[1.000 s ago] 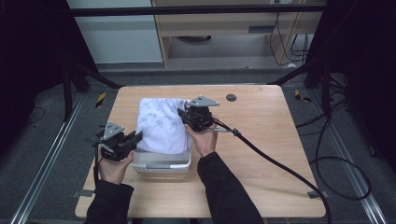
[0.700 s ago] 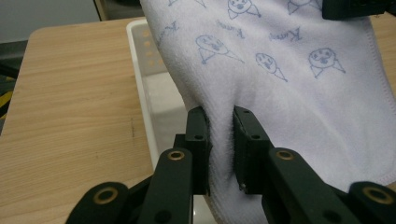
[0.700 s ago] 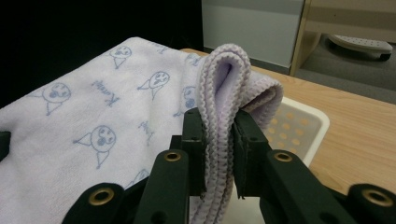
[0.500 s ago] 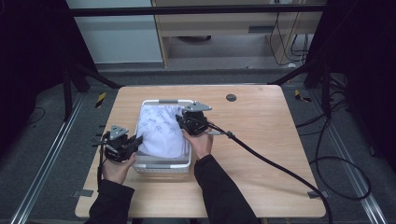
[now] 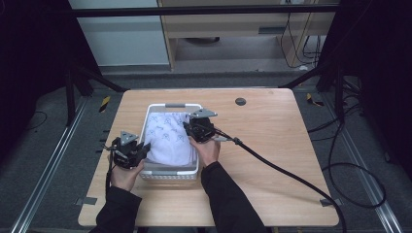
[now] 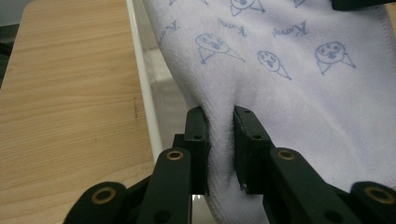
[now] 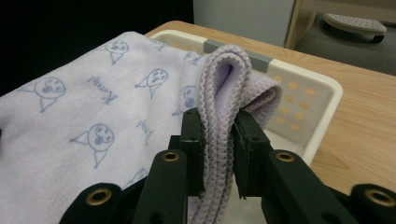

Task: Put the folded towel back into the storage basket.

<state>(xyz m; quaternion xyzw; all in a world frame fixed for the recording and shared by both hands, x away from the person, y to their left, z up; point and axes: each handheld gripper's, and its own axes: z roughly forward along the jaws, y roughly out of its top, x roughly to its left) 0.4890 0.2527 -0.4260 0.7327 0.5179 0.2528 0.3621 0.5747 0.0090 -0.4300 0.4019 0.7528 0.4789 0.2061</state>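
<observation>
A pale lilac towel (image 5: 169, 137) printed with small blue faces lies over a white plastic basket (image 5: 171, 171) in the middle of the table. My left gripper (image 5: 138, 151) is at the basket's left side, shut on a fold of the towel (image 6: 280, 70); the cloth bulges between its pads (image 6: 196, 135). My right gripper (image 5: 190, 130) is at the basket's right side, shut on a doubled edge of the towel (image 7: 229, 88). In the right gripper view the basket (image 7: 308, 100) sits behind the cloth, its perforated wall showing.
The wooden table (image 5: 272, 145) has a small dark round hole (image 5: 240, 101) at the back right. A thick black cable (image 5: 282, 167) trails from my right gripper across the table to the right. Bare wood (image 6: 70, 84) lies left of the basket.
Both grippers have come down and toward the near side with the towel, and the cloth has sunk lower into the basket; the basket's far rim and handle now show.
</observation>
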